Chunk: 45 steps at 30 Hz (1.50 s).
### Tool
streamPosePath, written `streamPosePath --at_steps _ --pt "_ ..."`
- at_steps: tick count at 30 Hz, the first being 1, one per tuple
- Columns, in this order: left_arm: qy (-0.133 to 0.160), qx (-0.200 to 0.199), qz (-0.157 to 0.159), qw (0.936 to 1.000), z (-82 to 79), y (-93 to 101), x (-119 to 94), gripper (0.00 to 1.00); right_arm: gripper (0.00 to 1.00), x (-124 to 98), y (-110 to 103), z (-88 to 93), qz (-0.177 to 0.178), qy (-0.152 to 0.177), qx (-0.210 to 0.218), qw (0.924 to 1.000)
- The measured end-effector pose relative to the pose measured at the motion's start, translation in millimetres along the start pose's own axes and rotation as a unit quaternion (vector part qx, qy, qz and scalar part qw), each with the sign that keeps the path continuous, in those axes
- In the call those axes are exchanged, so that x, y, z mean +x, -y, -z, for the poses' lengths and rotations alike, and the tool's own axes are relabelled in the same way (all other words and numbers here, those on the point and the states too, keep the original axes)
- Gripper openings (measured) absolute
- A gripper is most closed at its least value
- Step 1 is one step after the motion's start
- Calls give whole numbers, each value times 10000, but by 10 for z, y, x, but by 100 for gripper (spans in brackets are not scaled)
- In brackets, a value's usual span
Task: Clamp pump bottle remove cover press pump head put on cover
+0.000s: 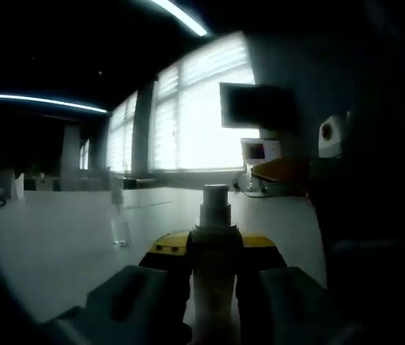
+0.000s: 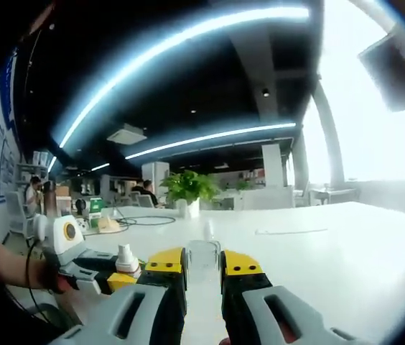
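Note:
In the left gripper view my left gripper [image 1: 215, 248] is shut on a pale pump bottle [image 1: 213, 284], which stands upright between the yellow-tipped jaws. Its bare pump head [image 1: 215, 203] rises above them. The right gripper view shows that same left gripper [image 2: 109, 277] low at the left, with the white pump head [image 2: 125, 259] sticking up from it. My right gripper [image 2: 204, 272] is shut on a small clear cover [image 2: 204, 257], held to the right of the bottle and apart from it.
A broad white table [image 2: 317, 244] runs under both grippers. A small clear object [image 1: 120, 231] stands on it to the bottle's left. A potted plant [image 2: 188, 188] and a cable [image 2: 145, 221] sit farther back. A person's hand [image 2: 16, 277] holds the left gripper.

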<state>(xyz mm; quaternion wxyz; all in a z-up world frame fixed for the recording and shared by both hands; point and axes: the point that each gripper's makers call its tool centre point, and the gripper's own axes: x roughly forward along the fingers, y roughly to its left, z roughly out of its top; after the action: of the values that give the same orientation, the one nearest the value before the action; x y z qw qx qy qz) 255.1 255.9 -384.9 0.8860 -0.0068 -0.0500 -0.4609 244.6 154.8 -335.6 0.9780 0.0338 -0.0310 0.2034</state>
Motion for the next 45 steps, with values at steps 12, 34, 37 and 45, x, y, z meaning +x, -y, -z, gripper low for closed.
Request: streamPosePath --at_steps 12,34,37,45 --pt "5 16 -5 10000 -2 -7 -2 14 13 -20 180 177 365 -270 -34 9990" --pt "10 54 -49 10000 -3 -25 -1 14 13 -115 462 635 736 -737 98 9945" --pt "2 26 -67 10000 1 -30 0 14 13 -122 471 694 733 -785 123 9941" --pt "-19 -104 -110 9999 11 -52 2 14 13 -95 460 794 660 -954 144 9931"
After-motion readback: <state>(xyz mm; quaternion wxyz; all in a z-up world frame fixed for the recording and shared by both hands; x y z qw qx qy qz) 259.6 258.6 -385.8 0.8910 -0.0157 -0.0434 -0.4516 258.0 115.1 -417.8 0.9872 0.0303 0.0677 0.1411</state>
